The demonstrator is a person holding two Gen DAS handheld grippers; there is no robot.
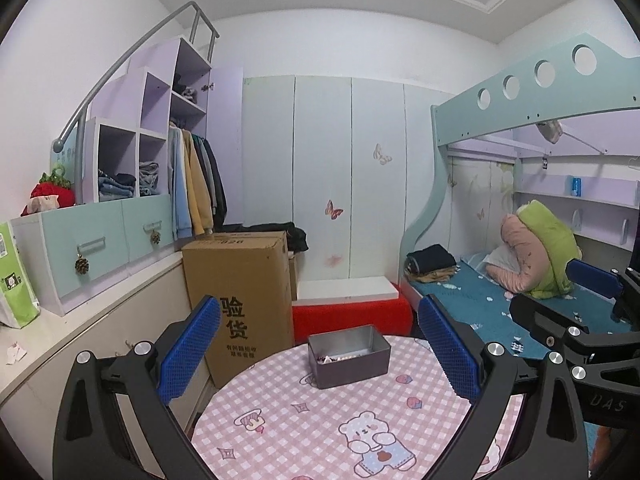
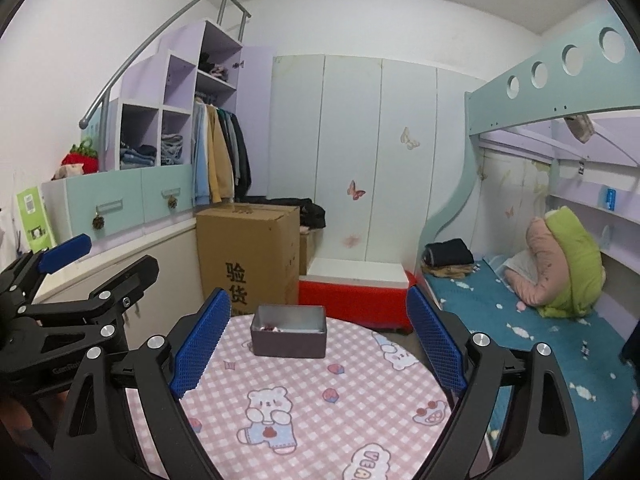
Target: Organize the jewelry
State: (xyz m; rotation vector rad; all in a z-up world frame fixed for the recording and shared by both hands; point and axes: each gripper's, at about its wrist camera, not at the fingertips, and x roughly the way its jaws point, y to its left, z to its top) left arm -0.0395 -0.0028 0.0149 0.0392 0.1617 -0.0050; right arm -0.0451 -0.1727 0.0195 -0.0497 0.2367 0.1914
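**Both grippers held wide above the round table, tin box on its far side**

In the left wrist view we hold the left gripper (image 1: 320,344) over the round table (image 1: 320,432) with its pink checked cloth. Its blue fingers (image 1: 188,354) are spread wide and grip nothing. The grey tin box (image 1: 349,356) stands open near the table's far edge, between our two fingers as the camera sees it but well beyond them, not touching either. Small pieces of jewelry (image 1: 332,358) lie on the box floor at its left end; we cannot tell what kind. Beyond the table stand a cardboard carton (image 1: 240,296) and a red bench (image 1: 352,312). The right gripper (image 1: 560,304) shows to the right of the table, its fingers apart.

In the right wrist view we hold the right gripper (image 2: 318,340) over the same table (image 2: 304,400), blue fingers (image 2: 436,346) wide apart and empty. The tin box (image 2: 288,336) sits at the table's far edge, clear of both fingers, with the jewelry (image 2: 272,328) in its left part. The carton (image 2: 248,256) rises just behind the table. The left gripper (image 2: 104,260) is to the left of the table, its fingers apart and empty.
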